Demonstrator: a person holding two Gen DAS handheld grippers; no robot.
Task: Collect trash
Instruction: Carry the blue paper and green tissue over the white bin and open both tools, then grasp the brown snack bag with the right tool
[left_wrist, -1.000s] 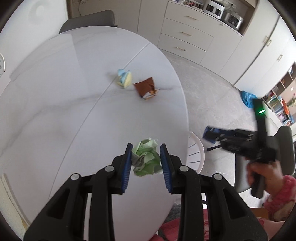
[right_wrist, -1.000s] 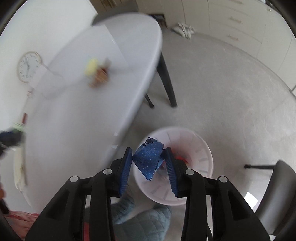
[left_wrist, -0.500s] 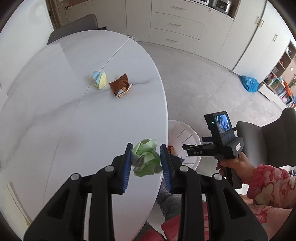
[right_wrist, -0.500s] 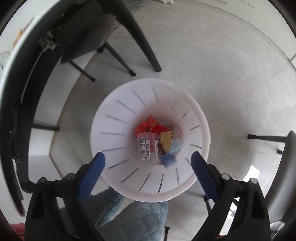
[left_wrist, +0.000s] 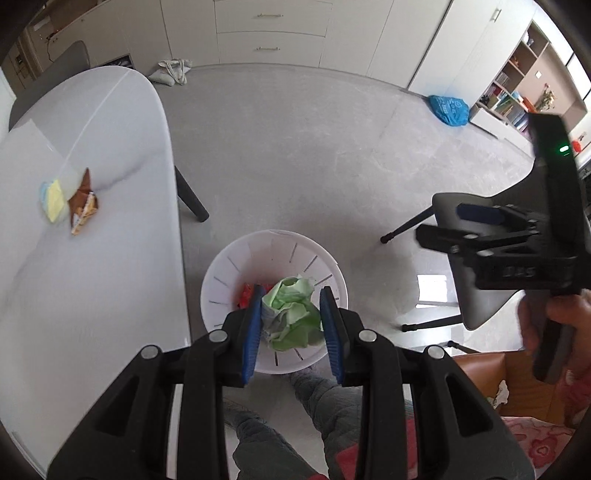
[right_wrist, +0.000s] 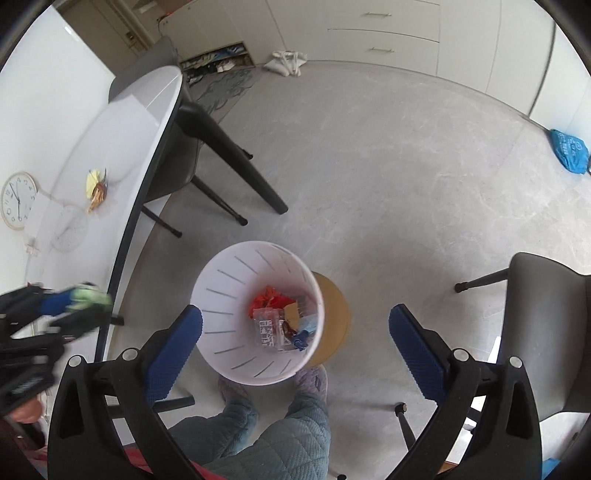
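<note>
My left gripper (left_wrist: 291, 321) is shut on a crumpled green paper wad (left_wrist: 290, 314) and holds it right above the white trash bin (left_wrist: 229, 269) on the floor. My right gripper (right_wrist: 295, 332) is wide open and empty above the same bin (right_wrist: 225, 295), which holds red, blue and clear wrappers (right_wrist: 280, 321). In the right wrist view the left gripper with the green wad (right_wrist: 90, 297) shows blurred at the left. A yellow-blue wad (left_wrist: 51, 199) and a brown wrapper (left_wrist: 83, 201) lie on the white table (left_wrist: 92, 295).
The table edge runs just left of the bin, with dark legs (right_wrist: 236, 158) under it. A grey chair (right_wrist: 546, 325) stands right of the bin. The person's legs and slippers (right_wrist: 310, 380) are below it. A blue bag (right_wrist: 569, 149) lies on the far floor.
My left gripper carried the green wad off the table to above the bin. My right gripper opened and dropped the blue wrapper into the bin, then rose a little.
</note>
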